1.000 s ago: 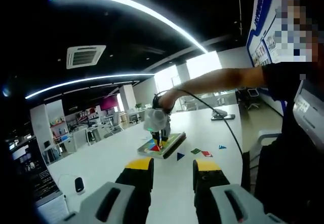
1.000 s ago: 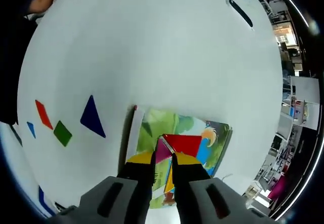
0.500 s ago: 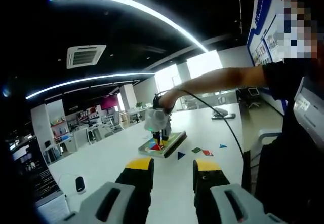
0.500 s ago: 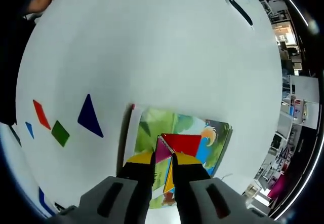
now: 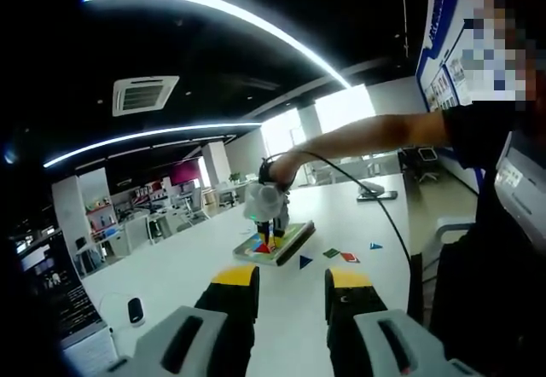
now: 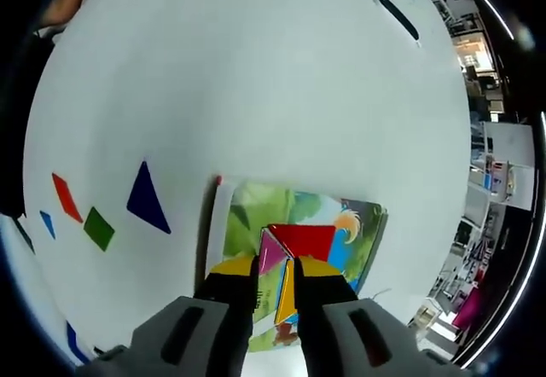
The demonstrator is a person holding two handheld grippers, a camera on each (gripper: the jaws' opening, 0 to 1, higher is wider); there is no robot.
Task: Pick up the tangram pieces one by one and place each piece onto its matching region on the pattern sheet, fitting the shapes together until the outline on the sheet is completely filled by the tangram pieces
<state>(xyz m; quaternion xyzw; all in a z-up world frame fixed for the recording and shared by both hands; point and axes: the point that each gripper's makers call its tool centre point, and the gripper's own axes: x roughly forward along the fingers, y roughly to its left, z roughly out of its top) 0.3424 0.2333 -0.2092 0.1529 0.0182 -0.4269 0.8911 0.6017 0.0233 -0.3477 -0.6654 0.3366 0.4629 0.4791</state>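
The pattern sheet (image 6: pixel 256 211) lies on the white table (image 6: pixel 256 78), with a red piece (image 6: pixel 305 239) and a magenta triangle (image 6: pixel 271 252) set on it. My right gripper (image 6: pixel 276 268) stands right over the sheet. Its jaws are close together around a narrow yellow piece (image 6: pixel 285 292). Loose on the table to the left lie a dark blue triangle (image 6: pixel 146 200), a green square (image 6: pixel 98 228), a red parallelogram (image 6: pixel 64 198) and a small blue triangle (image 6: pixel 46 223). My left gripper (image 5: pixel 291 281) hangs open and empty, far back from the sheet (image 5: pixel 288 242).
A person's hand and arm (image 5: pixel 358 136) hold the right gripper (image 5: pixel 266 205) over the sheet, and a cable trails from it. A dark phone-like object (image 5: pixel 375 194) lies at the far end of the table. A small black device (image 5: pixel 133 310) sits near the left edge.
The right gripper view has shifted slightly over the sheet, and its jaws look a touch wider apart. The left gripper has not moved.
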